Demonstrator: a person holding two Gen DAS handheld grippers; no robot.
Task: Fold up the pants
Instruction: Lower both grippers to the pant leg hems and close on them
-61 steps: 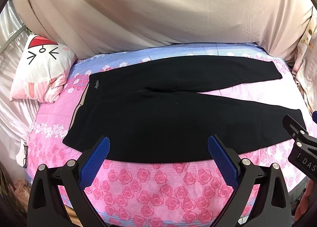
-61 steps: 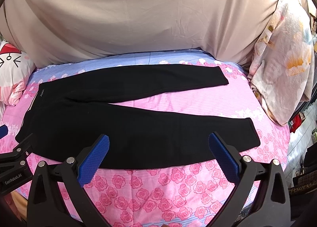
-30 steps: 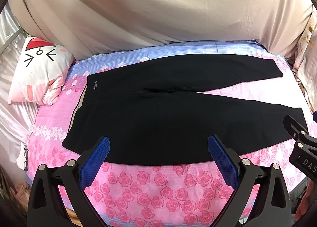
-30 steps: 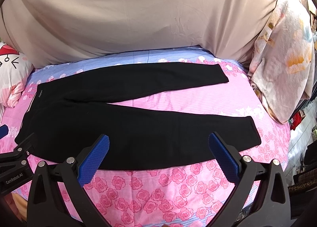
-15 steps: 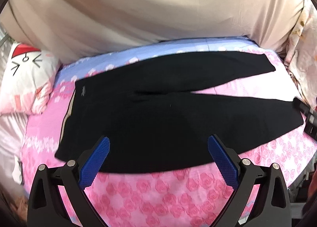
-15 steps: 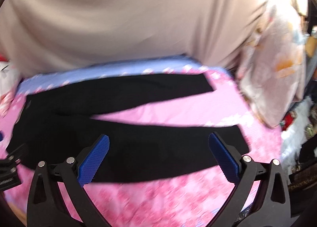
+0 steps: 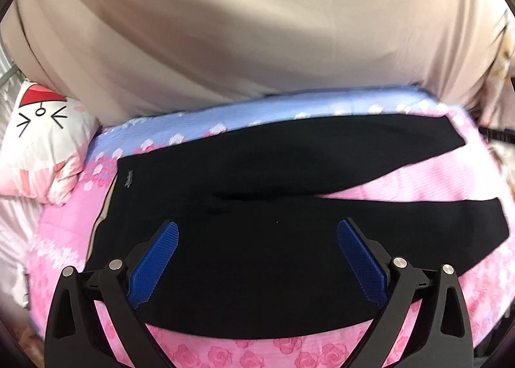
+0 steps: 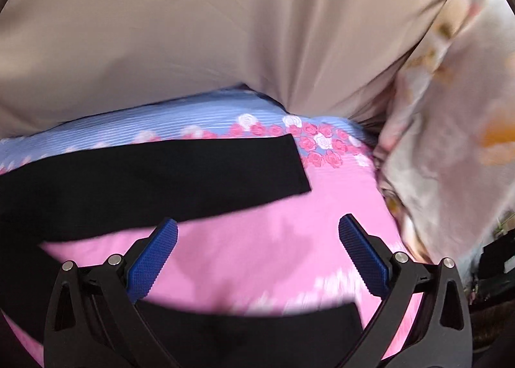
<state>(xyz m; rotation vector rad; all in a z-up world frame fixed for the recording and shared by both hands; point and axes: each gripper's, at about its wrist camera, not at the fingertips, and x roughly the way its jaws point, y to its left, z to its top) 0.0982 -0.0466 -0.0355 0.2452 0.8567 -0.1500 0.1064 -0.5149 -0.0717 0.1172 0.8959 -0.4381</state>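
Black pants [image 7: 264,207] lie flat on the bed, waistband to the left, both legs spread apart and running to the right. My left gripper [image 7: 257,233] is open and empty, hovering over the hip and near leg. My right gripper [image 8: 257,229] is open and empty, over the pink sheet between the two legs. In the right wrist view the far leg's cuff [image 8: 289,168] lies ahead of it and the near leg [image 8: 251,332] passes under the gripper. That view is motion blurred.
The bed has a pink rose sheet [image 7: 418,181] with a blue band at the far side. A beige curtain [image 7: 241,30] hangs behind. A cat-face pillow [image 7: 45,149] lies at the left. A floral quilt [image 8: 450,130] is piled at the right.
Both grippers have moved forward and lower over the bed; the pants fill more of each view. The right gripper has shifted right toward the leg ends. Both stay open.
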